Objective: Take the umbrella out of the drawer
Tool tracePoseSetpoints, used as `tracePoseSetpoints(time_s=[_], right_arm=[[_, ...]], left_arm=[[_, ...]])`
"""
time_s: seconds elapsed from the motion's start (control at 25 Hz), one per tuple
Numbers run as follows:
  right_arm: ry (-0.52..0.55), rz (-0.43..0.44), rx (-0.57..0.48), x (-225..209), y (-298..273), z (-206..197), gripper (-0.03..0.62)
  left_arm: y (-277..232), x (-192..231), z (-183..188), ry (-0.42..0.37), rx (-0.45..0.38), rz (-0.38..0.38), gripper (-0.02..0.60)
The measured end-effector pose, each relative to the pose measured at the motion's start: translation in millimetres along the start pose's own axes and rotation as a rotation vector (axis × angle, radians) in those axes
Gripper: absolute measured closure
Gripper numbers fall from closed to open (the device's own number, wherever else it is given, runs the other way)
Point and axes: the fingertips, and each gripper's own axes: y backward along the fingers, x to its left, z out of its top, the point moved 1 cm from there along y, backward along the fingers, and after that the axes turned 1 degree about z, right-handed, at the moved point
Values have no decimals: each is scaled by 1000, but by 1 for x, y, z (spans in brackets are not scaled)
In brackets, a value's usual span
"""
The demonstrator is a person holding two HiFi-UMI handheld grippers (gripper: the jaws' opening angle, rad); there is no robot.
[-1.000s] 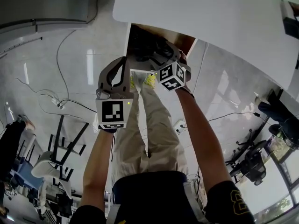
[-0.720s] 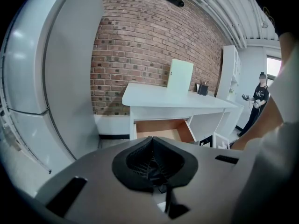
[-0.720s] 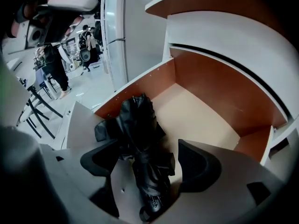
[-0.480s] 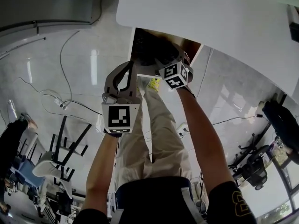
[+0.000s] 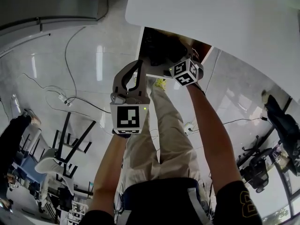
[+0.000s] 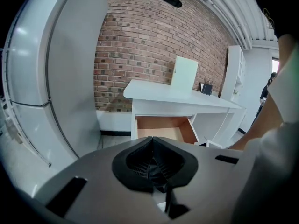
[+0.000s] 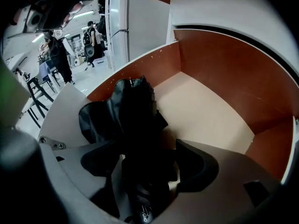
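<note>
Right gripper (image 7: 147, 164) clamps the black umbrella (image 7: 133, 106) inside the open drawer (image 7: 208, 113); left gripper (image 6: 152, 158), pinched together, hangs at its seven o'clock.

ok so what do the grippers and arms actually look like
Both the left hand-held gripper and the right hand-held gripper are pale grey plastic with black jaw pads, each carrying a white cube with black square markers. The person's dark shirt has short sleeves with yellow print.
</note>
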Motion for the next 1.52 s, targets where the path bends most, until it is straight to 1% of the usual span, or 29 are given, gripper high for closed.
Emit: tracePoseSetpoints(time_s=[0.08, 0.4, 0.56, 0.68, 1.0, 1.16, 1.32, 1.52], right_arm=[[12, 5, 2, 0, -2, 0, 208], [66, 60, 2, 8, -12, -4, 287], [88, 87, 11, 11, -20, -6, 310], [96, 99, 19, 12, -26, -8, 315], [58, 78, 66, 9, -23, -9, 327], [48, 66, 89, 10, -22, -8, 333], [50, 55, 101, 10, -17, -7, 339], [44, 45, 96, 11, -10, -3, 341]], left_arm=[[-2, 0, 1, 8, 0, 3, 563], [-7, -9, 5, 20, -7, -6, 563], [-4, -10, 5, 30, -1, 0, 563], [-1, -12, 7, 37, -5, 0, 563], [16, -13, 24, 34, -17, -6, 563], [24, -8, 28, 68, -26, 21, 563], [27, -10, 22, 20, -12, -3, 563], [28, -10, 24, 16, -16, -3, 563]])
